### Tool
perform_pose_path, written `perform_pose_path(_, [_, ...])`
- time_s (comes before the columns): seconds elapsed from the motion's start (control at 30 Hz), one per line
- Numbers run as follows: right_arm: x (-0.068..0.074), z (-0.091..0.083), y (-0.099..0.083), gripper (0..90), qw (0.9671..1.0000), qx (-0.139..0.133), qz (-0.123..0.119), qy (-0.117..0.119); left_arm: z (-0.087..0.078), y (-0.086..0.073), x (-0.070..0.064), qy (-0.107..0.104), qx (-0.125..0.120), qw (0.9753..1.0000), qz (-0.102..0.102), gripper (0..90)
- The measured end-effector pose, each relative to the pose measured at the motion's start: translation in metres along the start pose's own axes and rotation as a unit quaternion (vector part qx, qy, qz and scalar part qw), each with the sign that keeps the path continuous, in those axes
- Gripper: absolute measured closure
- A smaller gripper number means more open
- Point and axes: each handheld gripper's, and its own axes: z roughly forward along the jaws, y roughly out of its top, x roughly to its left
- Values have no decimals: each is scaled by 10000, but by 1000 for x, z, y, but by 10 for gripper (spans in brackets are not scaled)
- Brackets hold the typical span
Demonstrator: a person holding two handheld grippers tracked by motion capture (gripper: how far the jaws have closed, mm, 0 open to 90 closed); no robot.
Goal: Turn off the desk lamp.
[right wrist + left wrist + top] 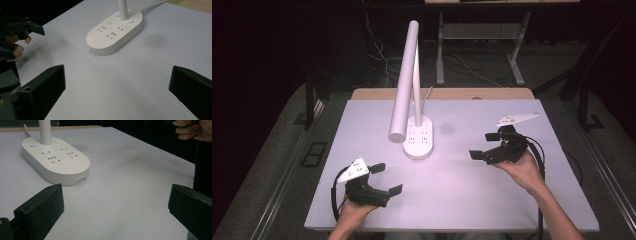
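At the near left corner of the white table (pixel 362 120), my left gripper (pixel 387 179) hangs just above the surface with its jaws spread wide and nothing between them. It points toward the middle of the table; in the left gripper view the bare tabletop lies between its two black jaws, and the lamp base sits ahead and to the left of them.

Further right, at the table's centre, stands the white desk lamp (pixel 406 85), its tube head slanting forward over its oval base (pixel 418 139). That base carries rows of power sockets and two round buttons beside the stem, one lit blue.

On the right side, my right gripper (pixel 483 145) also has its jaws wide apart, holding nothing, aimed leftward at the base and well apart from it.
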Motion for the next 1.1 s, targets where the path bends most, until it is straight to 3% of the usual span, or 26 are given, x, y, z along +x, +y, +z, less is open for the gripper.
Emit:
perform_pose_path(0.6, [5,26,35,7,9998,66,-161,121,0,0,0,-8,-2,10000,-2,0])
perform_pose_path(1.1, [-5,55,52,7,9998,165,-26,110,-1,0,1,-34,-9,10000,-10,0])
